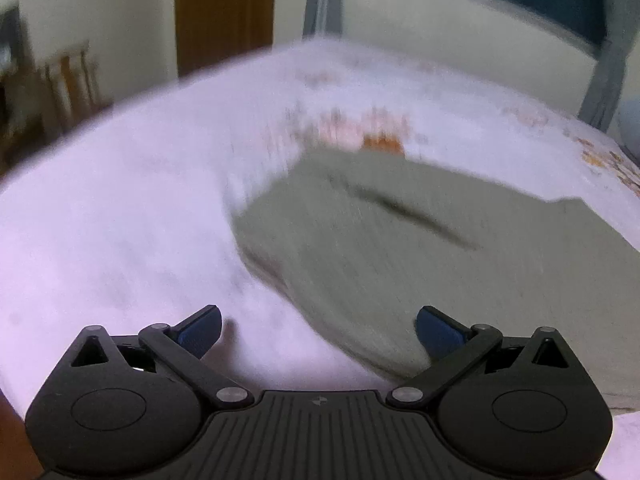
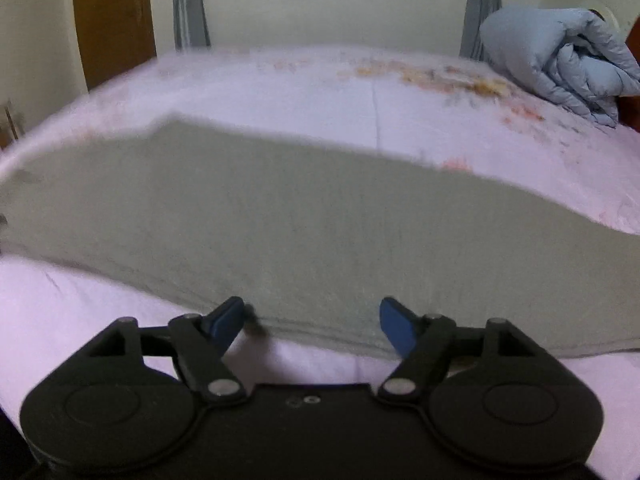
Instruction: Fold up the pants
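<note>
Grey-green pants [image 1: 420, 248] lie flat on a bed with a pale pink sheet [image 1: 120, 208]. In the left wrist view they fill the right half, blurred, with a dark crease across them. My left gripper [image 1: 318, 330] stands wide open above the pants' near left edge, nothing between its blue pads. In the right wrist view the pants [image 2: 300, 224] stretch across the middle as a long folded band. My right gripper [image 2: 312, 326] is open over their near hem, pads clear of the cloth.
A rolled light-blue quilt [image 2: 560, 60] sits at the bed's far right corner. Grey curtains [image 2: 188, 8] and a window run behind the bed. A brown wooden door [image 1: 224, 12] stands at the back left. The sheet has orange flower prints [image 2: 440, 76].
</note>
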